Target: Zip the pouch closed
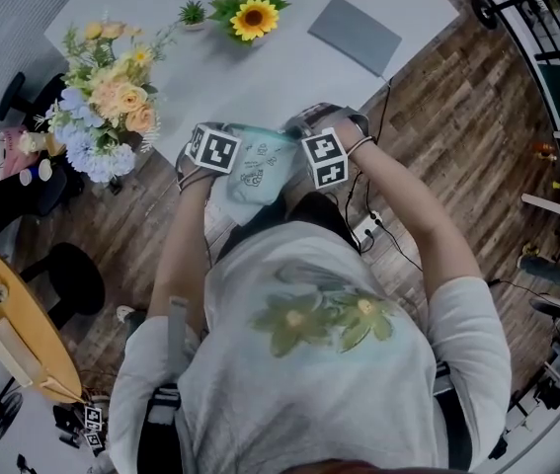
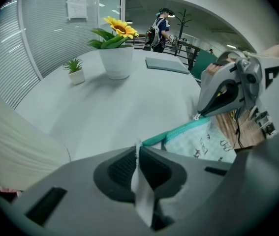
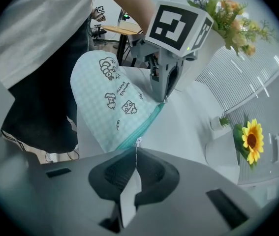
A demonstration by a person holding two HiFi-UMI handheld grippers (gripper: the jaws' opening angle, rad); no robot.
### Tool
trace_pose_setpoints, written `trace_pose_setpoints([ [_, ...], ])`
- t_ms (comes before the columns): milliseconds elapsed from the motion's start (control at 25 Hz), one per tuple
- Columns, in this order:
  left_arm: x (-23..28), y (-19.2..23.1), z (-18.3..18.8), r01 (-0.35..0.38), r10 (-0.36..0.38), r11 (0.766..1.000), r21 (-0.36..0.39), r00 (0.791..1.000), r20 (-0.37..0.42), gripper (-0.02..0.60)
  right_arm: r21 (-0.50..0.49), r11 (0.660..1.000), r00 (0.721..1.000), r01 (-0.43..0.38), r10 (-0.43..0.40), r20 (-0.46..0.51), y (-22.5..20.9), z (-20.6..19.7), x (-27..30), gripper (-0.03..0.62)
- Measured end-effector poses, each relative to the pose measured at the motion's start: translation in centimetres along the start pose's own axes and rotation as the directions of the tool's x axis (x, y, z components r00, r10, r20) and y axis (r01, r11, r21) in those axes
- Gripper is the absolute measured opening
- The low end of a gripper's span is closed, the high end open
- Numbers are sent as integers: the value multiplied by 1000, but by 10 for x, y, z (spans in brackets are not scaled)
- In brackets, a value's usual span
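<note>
Right fingers [image 3: 154,171] pinch what seems the zip pull [image 3: 138,141]; left fingers [image 2: 122,168] clamp the pouch's [image 1: 255,171] far end. Its zip [image 3: 146,124] runs left-right between them, mid-frame over the table [image 1: 289,77] edge.

table [image 1: 260,77]: sunflower pot [image 1: 253,18] | small green plant [image 1: 193,14] | flower bouquet [image 1: 107,102] | grey slab [image 1: 355,35], maybe a laptop

Pale grey surface [image 1: 260,82], seen from above. Near its far edge stand a small potted plant [image 1: 193,14] and a potted sunflower [image 1: 253,18]; a flat grey pad [image 1: 355,34] lies to their right. A mixed bouquet [image 1: 107,102] stands at the left edge.
</note>
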State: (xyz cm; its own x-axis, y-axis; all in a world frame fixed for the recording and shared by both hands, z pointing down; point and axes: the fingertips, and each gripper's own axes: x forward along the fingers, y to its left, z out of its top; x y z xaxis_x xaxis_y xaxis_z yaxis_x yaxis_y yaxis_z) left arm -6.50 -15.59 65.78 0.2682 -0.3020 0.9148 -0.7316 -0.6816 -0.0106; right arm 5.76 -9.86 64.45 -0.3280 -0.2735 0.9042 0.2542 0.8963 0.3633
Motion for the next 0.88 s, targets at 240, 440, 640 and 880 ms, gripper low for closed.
trace_pose_setpoints([
  [240,5,-5,-5,25,-25,1000,-17,1000,-9,28,24,1000,1000,1,-1,-11,6,-7,-2,18],
  [440,3,-3,-3,15,-15,1000,-13,1000,-5,27,47,999,1000,-8,9,-30,16,-21,-4,18],
  [640,8,-7,-7,31,-31,999,-28,999,-10,28,96,995,1000,1,1,-22,22,-24,-7,18],
  [880,7,-8,-7,16,-16,999,-37,1000,-11,28,118,993,1000,20,-17,-25,26,-24,-7,20],
])
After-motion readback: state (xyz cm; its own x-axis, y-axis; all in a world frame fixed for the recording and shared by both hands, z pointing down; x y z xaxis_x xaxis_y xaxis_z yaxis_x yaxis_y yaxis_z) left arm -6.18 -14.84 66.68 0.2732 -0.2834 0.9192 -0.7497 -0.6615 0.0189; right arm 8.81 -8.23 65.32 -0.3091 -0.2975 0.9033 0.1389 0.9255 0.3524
